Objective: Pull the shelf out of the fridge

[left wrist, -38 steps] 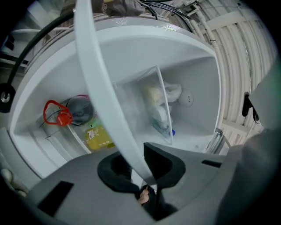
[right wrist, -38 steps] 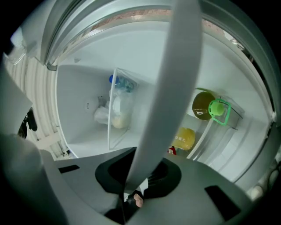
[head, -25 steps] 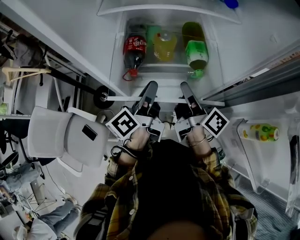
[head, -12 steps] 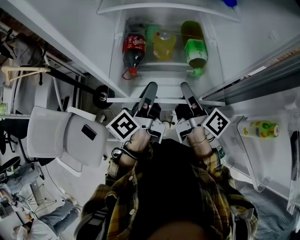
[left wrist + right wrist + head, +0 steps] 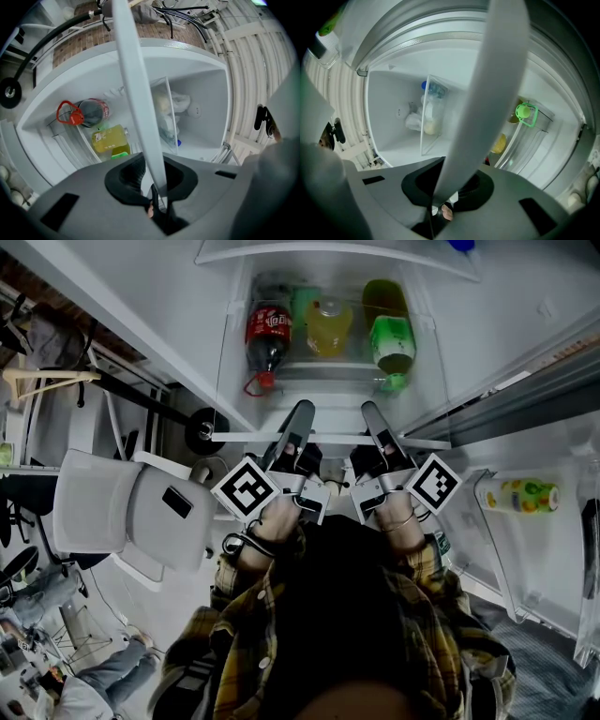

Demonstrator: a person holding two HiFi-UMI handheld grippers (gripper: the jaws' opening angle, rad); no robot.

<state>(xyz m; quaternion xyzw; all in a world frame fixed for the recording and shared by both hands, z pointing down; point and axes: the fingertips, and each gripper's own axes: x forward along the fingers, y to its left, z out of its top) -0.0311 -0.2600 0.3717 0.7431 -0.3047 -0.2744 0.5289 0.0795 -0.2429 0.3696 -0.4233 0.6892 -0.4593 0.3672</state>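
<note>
Shelf (image 5: 333, 439) rim clamped; glass pane barely discernible.

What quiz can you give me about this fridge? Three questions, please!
1. True or false: the left tool and the right tool are both clamped on the front edge of the shelf.
2. Where does the red-capped cola bottle lie among the three bottles in the head view? A left, B middle, C right.
3. Fill in: the middle bottle is coloured ____.
Key: 1 true; 2 A; 3 yellow.
</note>
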